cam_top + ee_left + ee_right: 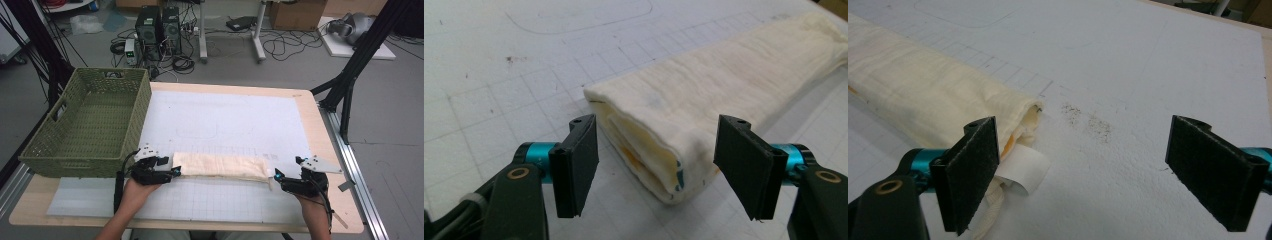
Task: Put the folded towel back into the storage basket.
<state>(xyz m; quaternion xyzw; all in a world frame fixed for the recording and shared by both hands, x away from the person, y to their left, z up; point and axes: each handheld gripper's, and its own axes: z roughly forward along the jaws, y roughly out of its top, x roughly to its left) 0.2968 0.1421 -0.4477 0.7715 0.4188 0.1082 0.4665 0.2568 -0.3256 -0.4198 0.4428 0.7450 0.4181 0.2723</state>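
A cream cloth (pixel 220 165), folded into a long narrow strip, lies across the white gridded mat (pixel 225 125) near the front of the table. My left gripper (pixel 176 171) stands open at the strip's left end; in the left gripper view that folded end (pixel 659 145) sits between the two black jaws without being pinched. My right gripper (pixel 276 176) is open at the strip's right end. In the right gripper view the cloth end (pixel 938 95) and a white label (pixel 1023 170) lie beside the left jaw, and bare mat lies between the jaws.
A green woven basket (pixel 90 120) with nothing in it stands on the table's left side, close behind my left gripper. Wooden table edge (pixel 320 125) runs along the right. Computers and cables sit on the floor beyond the table.
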